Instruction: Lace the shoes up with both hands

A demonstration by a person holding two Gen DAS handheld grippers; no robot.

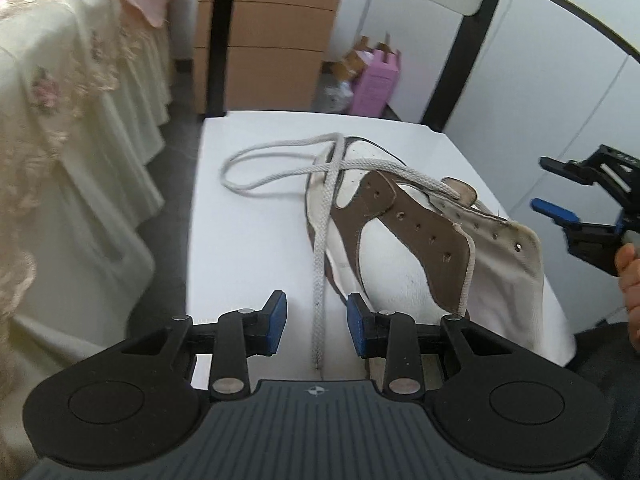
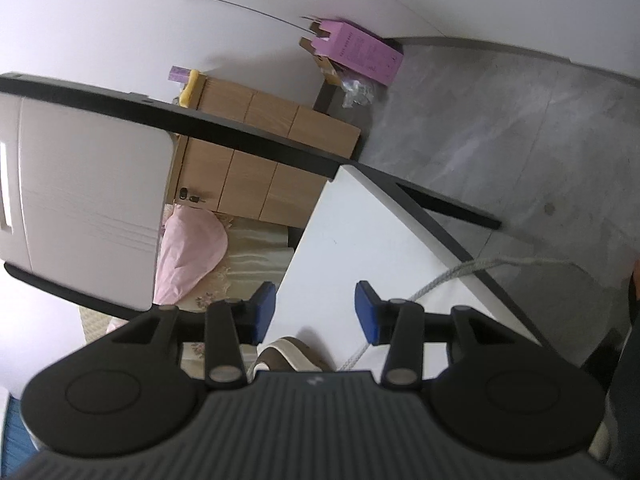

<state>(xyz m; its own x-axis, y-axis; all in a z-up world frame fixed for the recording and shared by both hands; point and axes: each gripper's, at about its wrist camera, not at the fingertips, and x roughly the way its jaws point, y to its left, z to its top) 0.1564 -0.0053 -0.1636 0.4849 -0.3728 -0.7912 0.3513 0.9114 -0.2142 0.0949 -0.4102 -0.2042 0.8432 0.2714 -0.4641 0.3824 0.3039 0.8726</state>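
Note:
A white and brown shoe [image 1: 404, 232] lies on its side on the white table [image 1: 248, 248], its eyelet flaps facing me. A grey-white lace [image 1: 320, 264] loops over the toe and runs down toward me. My left gripper [image 1: 317, 326] is open with the lace end lying between its blue pads [image 1: 277, 322], untouched. My right gripper [image 1: 560, 192] shows at the right edge, open and empty, beside the shoe's collar. In the right wrist view the right gripper [image 2: 316, 312] is open above the table [image 2: 352, 232]; a bit of the shoe [image 2: 290, 354] and a lace strand [image 2: 444, 278] show.
A lace-covered bed [image 1: 68, 132] stands left of the table. A wooden drawer cabinet [image 1: 268, 48] and a pink box [image 1: 378, 80] are on the floor behind. A white chair with black frame [image 2: 92, 184] is near the table's far end.

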